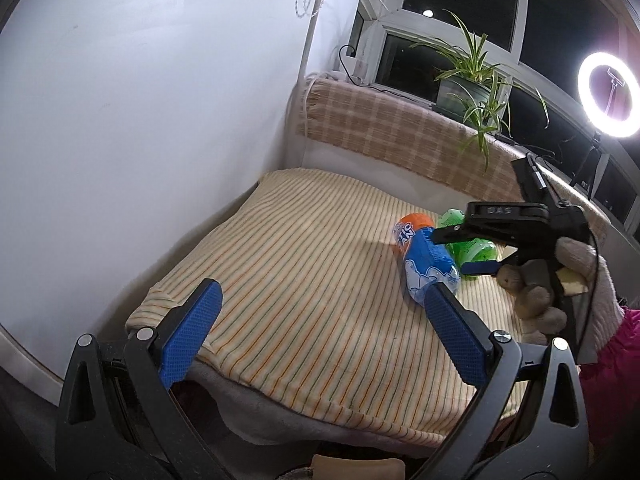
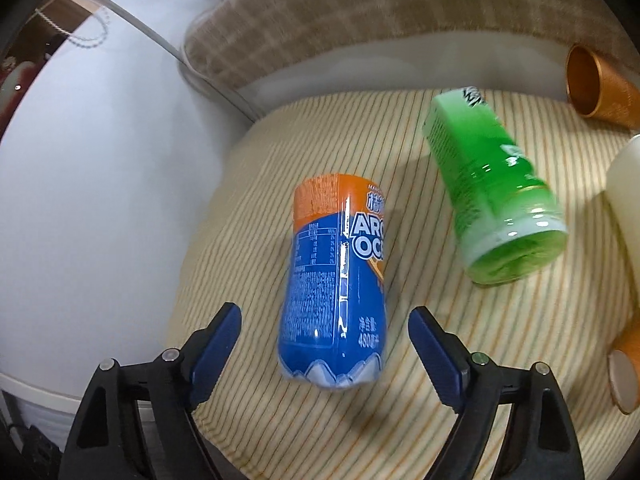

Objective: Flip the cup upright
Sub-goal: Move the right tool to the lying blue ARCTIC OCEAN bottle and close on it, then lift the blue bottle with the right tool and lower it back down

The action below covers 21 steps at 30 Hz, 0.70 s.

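The blue and orange cup [image 2: 334,284] lies on its side on the striped cloth [image 2: 420,420], orange end pointing toward the wall, blue end toward the right gripper [image 2: 325,334]. That gripper hangs just short of the cup with its jaws spread wide, one blue pad [image 2: 218,338] on each side of the cup's near end, neither pad touching it. Nothing is held.

A green cup [image 2: 494,192] lies tilted on its side to the right of the blue one, apart from it, its open mouth facing the camera and a little blurred. Past it, at the far right edge, a copper-coloured cup [image 2: 596,88] lies on its side too. A pale white container [image 2: 626,196] and an orange-sided thing [image 2: 626,372] show at the right rim, cut off by the frame, so I can't say what they are.

From the left wrist view, the left gripper [image 1: 320,312] sits back over the near edge of the cloth, jaws wide apart and empty, well away from the cups. Across the cloth a gloved hand [image 1: 560,280] holds the right gripper above the blue cup. Behind it all, a checked blanket [image 1: 400,128] drapes along the sill, a potted plant [image 1: 468,80] stands by the dark window, and a ring light [image 1: 609,94] glows at the right.
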{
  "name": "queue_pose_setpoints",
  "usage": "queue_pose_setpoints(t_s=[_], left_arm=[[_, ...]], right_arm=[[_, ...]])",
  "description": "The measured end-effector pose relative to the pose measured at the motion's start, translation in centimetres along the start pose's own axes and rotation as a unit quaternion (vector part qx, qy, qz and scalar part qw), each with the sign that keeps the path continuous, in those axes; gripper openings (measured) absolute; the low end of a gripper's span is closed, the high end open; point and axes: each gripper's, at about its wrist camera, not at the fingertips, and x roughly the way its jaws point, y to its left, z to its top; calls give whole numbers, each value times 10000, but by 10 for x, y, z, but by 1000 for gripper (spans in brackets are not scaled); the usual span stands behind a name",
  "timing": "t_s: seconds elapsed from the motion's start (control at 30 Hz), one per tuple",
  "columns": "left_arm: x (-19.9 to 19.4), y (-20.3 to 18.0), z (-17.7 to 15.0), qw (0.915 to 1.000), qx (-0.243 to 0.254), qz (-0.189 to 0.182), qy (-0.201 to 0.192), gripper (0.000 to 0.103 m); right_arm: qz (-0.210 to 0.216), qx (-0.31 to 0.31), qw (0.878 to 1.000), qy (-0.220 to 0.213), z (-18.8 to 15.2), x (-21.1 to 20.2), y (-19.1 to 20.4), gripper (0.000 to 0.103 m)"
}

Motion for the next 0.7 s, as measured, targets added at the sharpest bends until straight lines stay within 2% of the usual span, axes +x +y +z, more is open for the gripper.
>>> queue_pose_setpoints(t_s=[0.23,0.33,0.5,0.7], left_arm=[[0,3,1,10000,-30,24,-7,103],[0,4,1,10000,-37,35,-2,103],[2,6,2,10000,-48,42,2,103],[2,3,3,10000,0,34,-17,103]], right_arm=[[-156,68,9996,212,11,22,0,85],[-198,108,9993,305,16,33,-3,80],[-94,111,9990,424,19,45,-3,68],[-1,52,9993,371,15,42,-1,67]])
